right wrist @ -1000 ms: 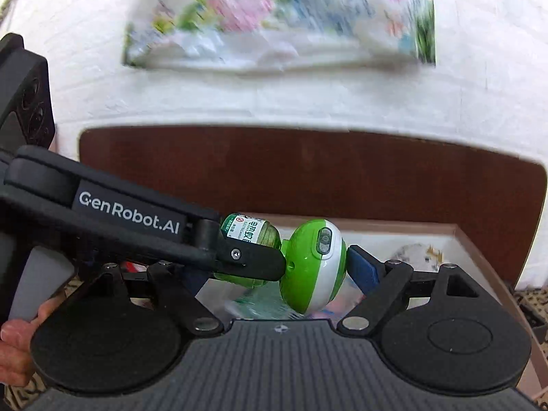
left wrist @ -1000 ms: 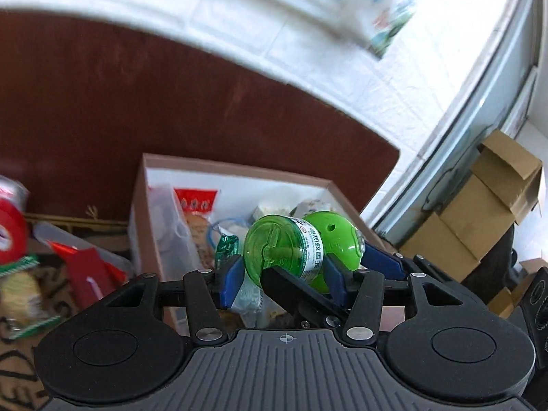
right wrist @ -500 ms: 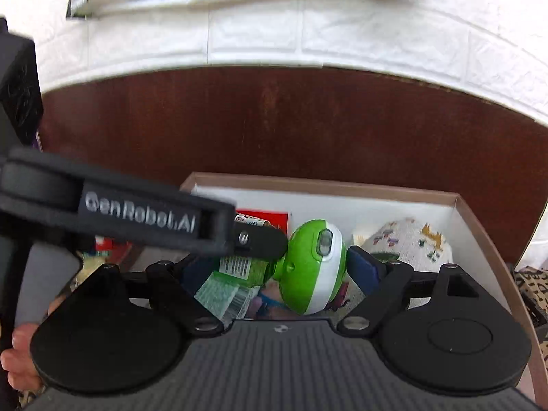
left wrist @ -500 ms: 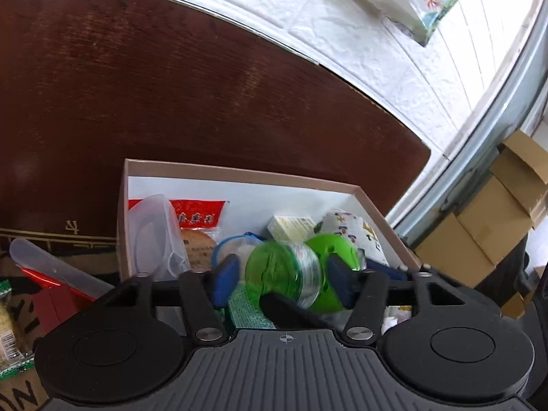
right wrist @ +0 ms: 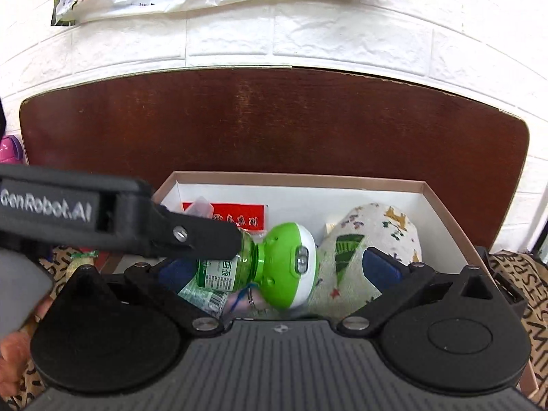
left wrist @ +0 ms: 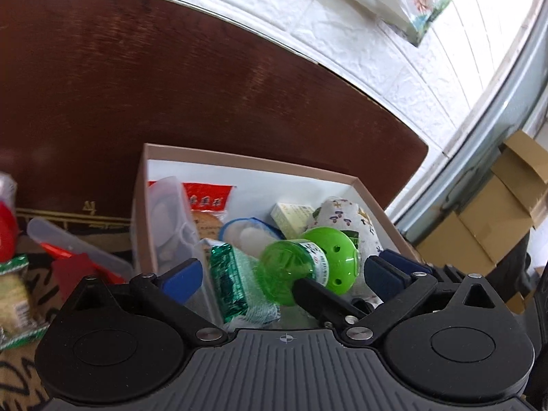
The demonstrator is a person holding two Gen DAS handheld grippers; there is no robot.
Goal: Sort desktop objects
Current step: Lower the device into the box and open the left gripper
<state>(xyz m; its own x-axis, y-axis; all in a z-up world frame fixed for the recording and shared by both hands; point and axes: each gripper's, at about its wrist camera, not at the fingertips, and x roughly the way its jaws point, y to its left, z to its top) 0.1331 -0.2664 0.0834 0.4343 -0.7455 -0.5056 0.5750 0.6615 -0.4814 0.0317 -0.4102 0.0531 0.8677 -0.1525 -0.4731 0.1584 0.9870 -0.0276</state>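
- The green mosquito-repellent bottle (left wrist: 291, 270), screwed into its green-and-white plug-in heater (right wrist: 291, 265), lies on its side over the open cardboard box (left wrist: 246, 164), between both pairs of open jaws and gripped by neither.
- Left gripper (left wrist: 281, 274): a second ago its blue pads pinched the bottle's body; its jaws have just been opening and now stand wide apart, with the bottle between them but clear gaps on both sides.
- Right gripper (right wrist: 284, 267): its jaws have also just been opening a little further and stand fully apart around the heater end, pads not touching it.
- In the right wrist view, 1 black finger of the left gripper crosses in front of the bottle's base; whether it touches there I cannot tell.
- The bottle seems to rest on, or be dropping onto, the box's contents: a green foil packet (left wrist: 227, 281), a patterned cloth pouch (right wrist: 373, 236), a red-labelled snack bag (left wrist: 205, 195), a clear plastic container (left wrist: 171, 219) and a small pale carton (left wrist: 291, 214).
- Compared with a second ago, the box fills more of both views, so the drop happened over it.
- My reading: this item counts as sorted. Both hands are free to back out.
- Left on the patterned tabletop beside the box: a clear-lidded red item (left wrist: 68, 253) and a snack packet (left wrist: 13, 291), likely next.
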